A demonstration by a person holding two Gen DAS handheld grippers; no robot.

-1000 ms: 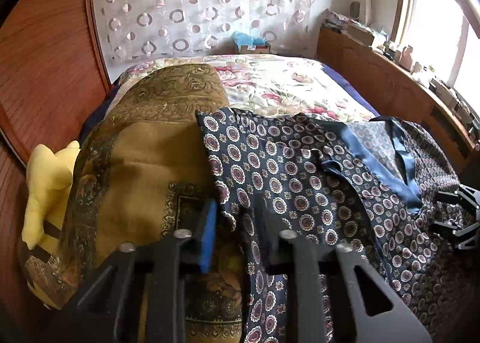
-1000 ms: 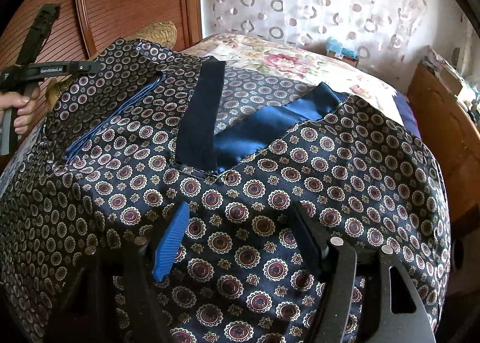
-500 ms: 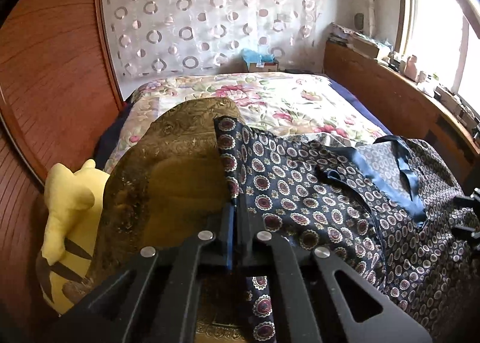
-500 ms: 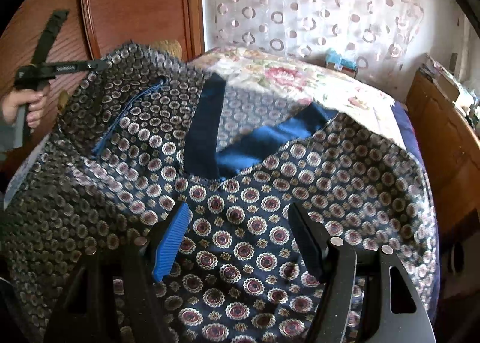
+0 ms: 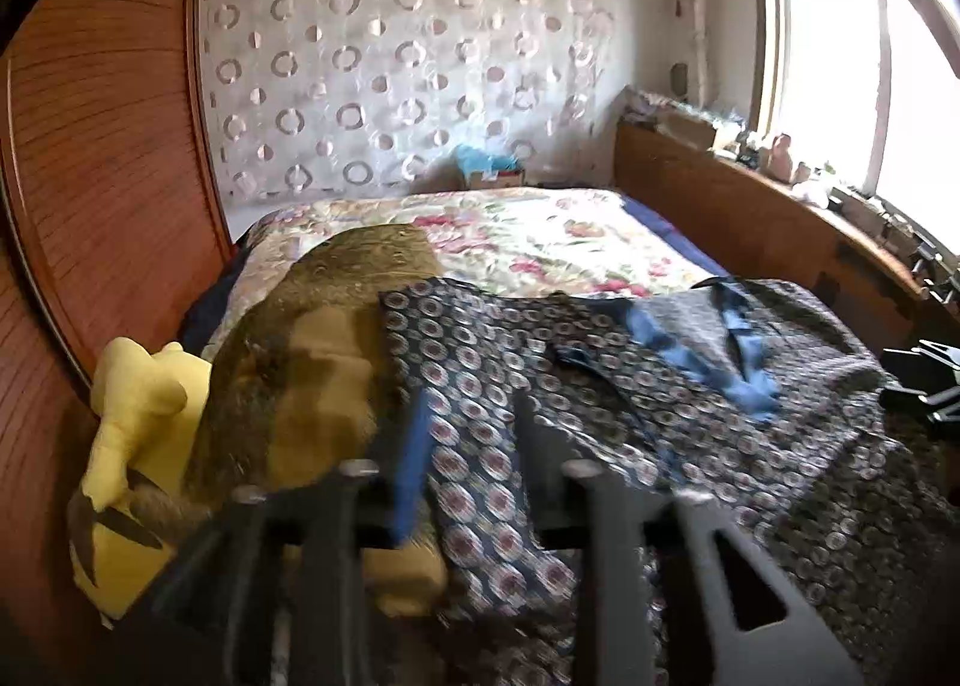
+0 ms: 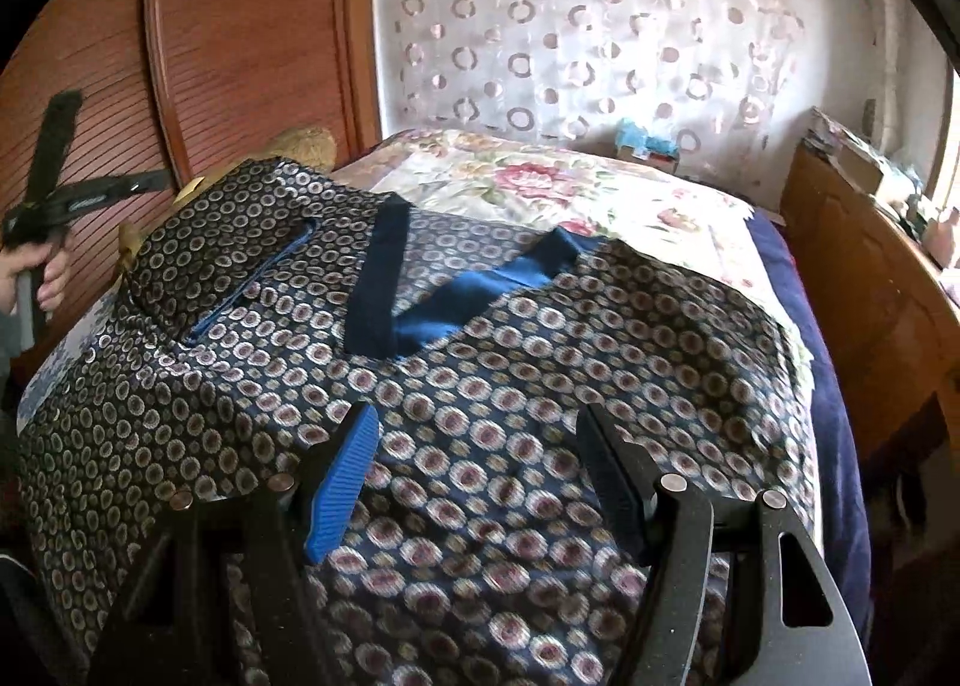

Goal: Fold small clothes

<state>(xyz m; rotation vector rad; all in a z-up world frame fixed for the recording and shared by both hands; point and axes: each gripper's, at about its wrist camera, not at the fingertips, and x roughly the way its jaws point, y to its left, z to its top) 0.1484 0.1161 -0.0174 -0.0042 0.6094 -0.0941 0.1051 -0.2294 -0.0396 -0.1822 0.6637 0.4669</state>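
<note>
Only in the left view: a yellow toy (image 5: 141, 404) beside the pillow (image 5: 318, 362) — left gripper (image 5: 471, 464) fingers parted over the patterned shirt (image 5: 600, 386), right gripper (image 6: 480, 476) fingers wide above it.

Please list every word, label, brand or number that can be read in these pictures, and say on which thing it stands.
None can be read.
Left gripper: a pale mark on its black side bar, too blurred to read.
Patterned garment: only printed medallions, no lettering.
</note>
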